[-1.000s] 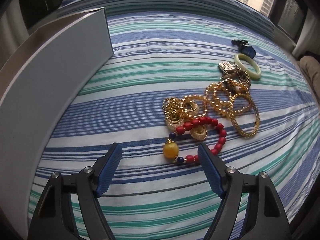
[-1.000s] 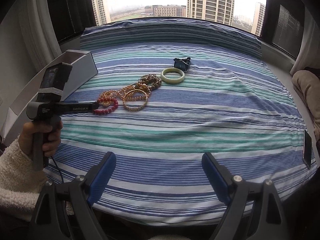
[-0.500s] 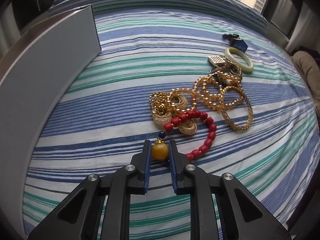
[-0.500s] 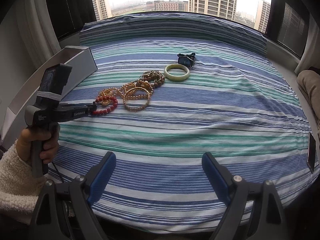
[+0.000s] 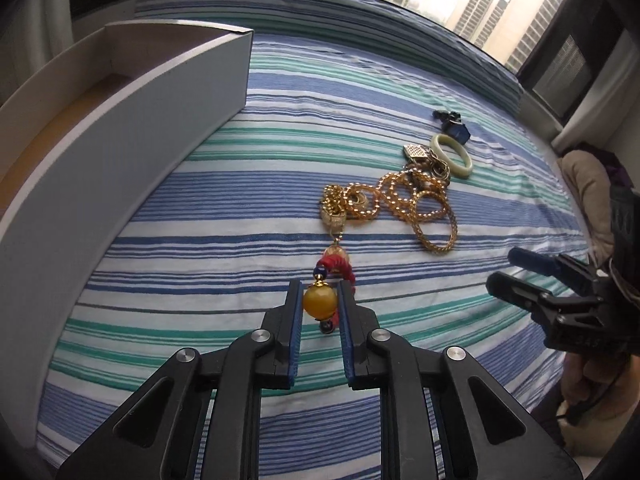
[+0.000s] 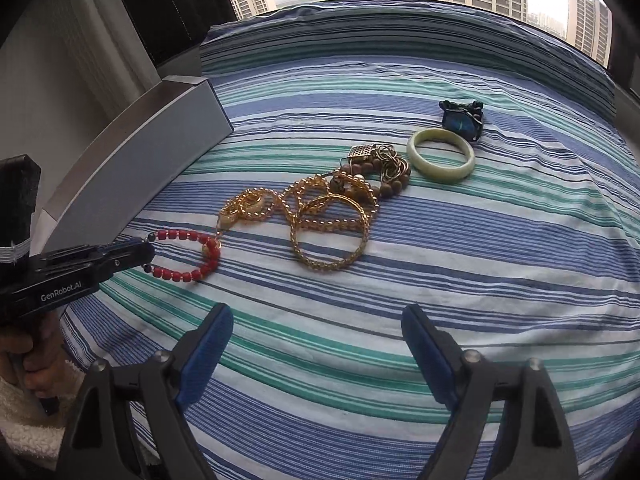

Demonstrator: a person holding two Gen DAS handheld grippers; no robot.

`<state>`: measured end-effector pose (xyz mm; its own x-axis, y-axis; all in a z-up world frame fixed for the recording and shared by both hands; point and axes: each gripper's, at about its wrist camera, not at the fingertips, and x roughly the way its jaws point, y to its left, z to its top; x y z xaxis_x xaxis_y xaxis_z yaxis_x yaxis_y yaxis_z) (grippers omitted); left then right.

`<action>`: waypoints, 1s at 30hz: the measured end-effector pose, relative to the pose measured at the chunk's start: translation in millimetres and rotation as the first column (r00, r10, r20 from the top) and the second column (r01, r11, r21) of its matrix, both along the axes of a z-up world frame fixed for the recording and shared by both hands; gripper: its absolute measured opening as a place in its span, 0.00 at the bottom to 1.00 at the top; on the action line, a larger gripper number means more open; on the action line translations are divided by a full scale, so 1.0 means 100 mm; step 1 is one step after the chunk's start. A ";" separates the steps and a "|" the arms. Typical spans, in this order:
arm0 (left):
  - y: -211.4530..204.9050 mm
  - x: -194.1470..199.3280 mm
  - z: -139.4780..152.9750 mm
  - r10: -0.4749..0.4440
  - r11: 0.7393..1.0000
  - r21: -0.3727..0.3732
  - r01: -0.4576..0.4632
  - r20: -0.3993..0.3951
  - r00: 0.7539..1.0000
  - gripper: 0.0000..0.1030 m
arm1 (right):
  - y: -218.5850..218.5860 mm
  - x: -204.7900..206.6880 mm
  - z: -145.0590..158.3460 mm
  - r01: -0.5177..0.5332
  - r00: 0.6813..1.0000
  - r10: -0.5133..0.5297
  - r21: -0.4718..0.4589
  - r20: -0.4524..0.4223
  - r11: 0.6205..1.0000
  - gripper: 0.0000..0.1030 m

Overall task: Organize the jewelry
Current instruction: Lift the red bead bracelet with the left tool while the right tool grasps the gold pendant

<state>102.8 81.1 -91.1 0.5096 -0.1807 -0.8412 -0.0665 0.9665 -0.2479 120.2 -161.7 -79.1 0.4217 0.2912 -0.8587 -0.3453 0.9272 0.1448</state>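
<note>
1. The left gripper (image 5: 319,304) pinches the red bead bracelet (image 6: 188,254) by its amber bead (image 5: 319,301), low over the bed (image 5: 240,208).
2. The tray (image 5: 120,128) lies to its left.
3. The right gripper (image 6: 316,344), jaws apart and just narrowing on nothing, faces the gold chains (image 6: 320,216).

Left gripper (image 5: 319,298): closed its fingers on the red bead bracelet's (image 6: 188,254) amber bead, dragged it from the gold pile.
Right gripper (image 6: 316,340): moved nearer the jewelry, jaws just narrowing, nothing between.
</note>
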 end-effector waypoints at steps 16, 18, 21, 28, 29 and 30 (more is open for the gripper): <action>0.45 -0.49 0.08 0.098 0.994 -0.043 -0.098 0.006 0.995 0.15 | 1.06 0.38 -0.24 -0.159 0.977 0.171 0.103 -0.128 0.982 0.51; 0.49 -0.51 0.08 0.107 0.993 -0.050 -0.106 0.012 0.994 0.15 | 1.16 0.48 -0.38 -0.127 0.978 0.139 0.083 -0.158 0.988 0.51; 0.57 -0.57 0.10 0.125 0.990 -0.062 -0.123 0.022 0.992 0.15 | 1.26 0.61 -0.54 -0.078 0.981 0.087 0.058 -0.171 0.995 0.51; 0.70 -0.67 0.10 0.143 0.987 -0.084 -0.140 0.026 0.989 0.15 | 1.45 0.81 -0.62 -0.019 0.999 0.020 0.003 -0.043 1.000 0.47; 0.71 -0.68 0.10 0.142 0.986 -0.086 -0.139 0.025 0.990 0.15 | 1.47 0.81 -0.63 -0.016 1.000 0.015 -0.030 -0.017 0.999 0.37; 0.71 -0.69 0.10 0.142 0.986 -0.087 -0.139 0.025 0.990 0.15 | 1.50 0.80 -0.64 -0.015 1.000 0.016 -0.077 0.006 0.997 0.22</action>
